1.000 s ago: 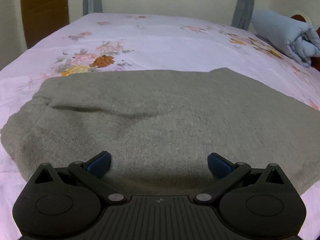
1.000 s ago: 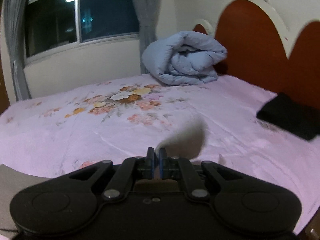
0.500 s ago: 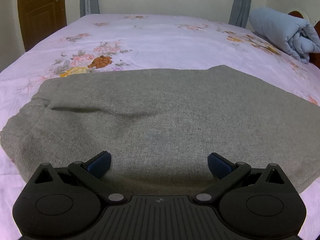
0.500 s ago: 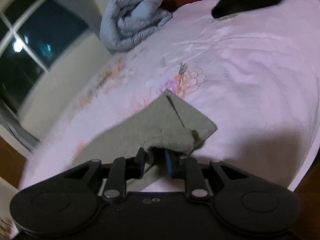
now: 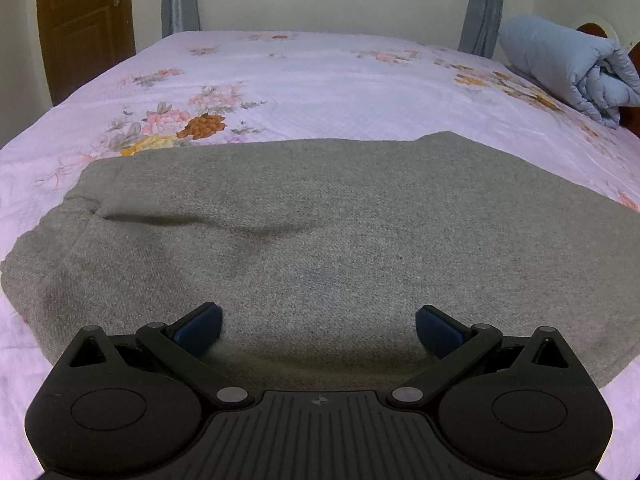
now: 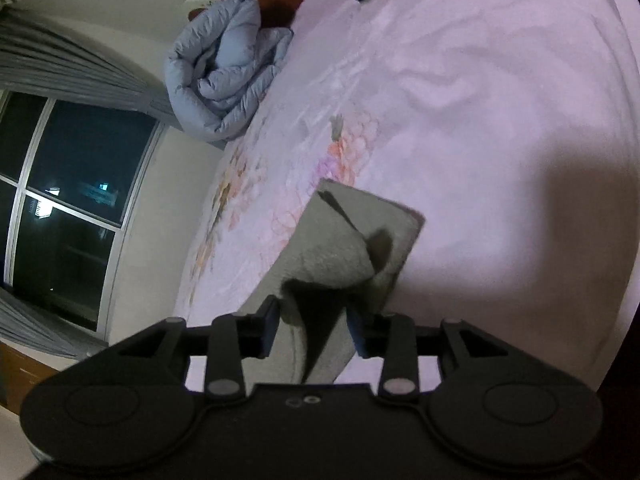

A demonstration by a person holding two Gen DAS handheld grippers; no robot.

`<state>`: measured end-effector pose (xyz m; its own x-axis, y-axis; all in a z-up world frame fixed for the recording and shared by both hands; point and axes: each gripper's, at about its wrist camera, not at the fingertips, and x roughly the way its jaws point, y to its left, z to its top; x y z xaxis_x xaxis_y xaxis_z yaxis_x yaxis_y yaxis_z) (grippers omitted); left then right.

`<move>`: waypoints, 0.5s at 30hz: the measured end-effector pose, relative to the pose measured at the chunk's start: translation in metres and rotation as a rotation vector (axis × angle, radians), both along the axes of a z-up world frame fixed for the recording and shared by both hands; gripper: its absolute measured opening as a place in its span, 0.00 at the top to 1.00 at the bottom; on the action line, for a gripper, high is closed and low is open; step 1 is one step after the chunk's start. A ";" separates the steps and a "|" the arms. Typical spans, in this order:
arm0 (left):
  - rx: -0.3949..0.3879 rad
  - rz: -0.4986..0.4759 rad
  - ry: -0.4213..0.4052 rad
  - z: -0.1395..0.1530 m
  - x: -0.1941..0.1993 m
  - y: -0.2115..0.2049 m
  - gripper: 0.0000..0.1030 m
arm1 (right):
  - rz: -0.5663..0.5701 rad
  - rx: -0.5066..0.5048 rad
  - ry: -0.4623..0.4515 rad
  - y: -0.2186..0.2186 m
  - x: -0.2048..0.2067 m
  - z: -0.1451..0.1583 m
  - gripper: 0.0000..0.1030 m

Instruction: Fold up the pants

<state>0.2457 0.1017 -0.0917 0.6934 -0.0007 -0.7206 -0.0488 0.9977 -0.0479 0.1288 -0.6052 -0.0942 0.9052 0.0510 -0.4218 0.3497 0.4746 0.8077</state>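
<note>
Already the grey pants (image 5: 320,232) lie spread across the floral bedsheet (image 5: 320,92). At six o'clock the left gripper (image 5: 319,326) hovers wide and empty. The right gripper (image 6: 314,326) is closing, its jaws apart around a raised fold of the leg end (image 6: 360,236), touching neither pad. Next, I'd judge, it needs a firm pinch to carry that end over.

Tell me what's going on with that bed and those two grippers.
A person is folding grey pants on a floral bedsheet with a handheld gripper in each hand. The left gripper is wide open just above the near edge of the pants, gripping nothing. The right gripper is at one end of the pants, where a flap is doubled over. Its jaws are closing with that cloth between them, the pads not yet pressing on it.
</note>
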 end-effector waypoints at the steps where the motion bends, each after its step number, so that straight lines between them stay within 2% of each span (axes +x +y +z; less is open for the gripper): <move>1: -0.001 0.000 -0.001 0.000 0.000 0.000 0.00 | 0.015 -0.046 0.019 0.003 0.006 0.006 1.00; 4: -0.003 -0.002 -0.002 0.000 -0.001 0.001 0.00 | 0.065 -0.175 0.016 0.013 0.030 0.036 1.00; 7: -0.003 -0.005 -0.003 0.000 -0.001 0.001 0.00 | 0.120 -0.308 -0.138 0.029 0.038 0.092 1.00; 9: -0.004 -0.004 -0.008 -0.001 -0.002 0.000 0.00 | 0.127 -0.378 -0.192 0.039 0.031 0.111 1.00; 11: -0.006 0.000 -0.014 -0.001 -0.002 0.000 0.00 | 0.109 -0.383 -0.136 0.035 0.025 0.095 1.00; 12: -0.005 0.002 -0.016 -0.001 -0.003 -0.001 0.00 | 0.095 -0.356 -0.059 0.027 0.026 0.071 1.00; 13: -0.003 0.001 -0.017 -0.001 -0.004 -0.001 0.00 | 0.080 -0.281 0.039 0.016 0.029 0.043 1.00; 14: -0.003 -0.001 -0.016 -0.001 -0.004 -0.001 0.00 | 0.065 -0.198 0.098 0.006 0.028 0.018 1.00; 15: -0.003 -0.004 -0.013 -0.001 -0.004 -0.001 0.00 | 0.045 -0.140 0.097 0.000 0.022 0.000 1.00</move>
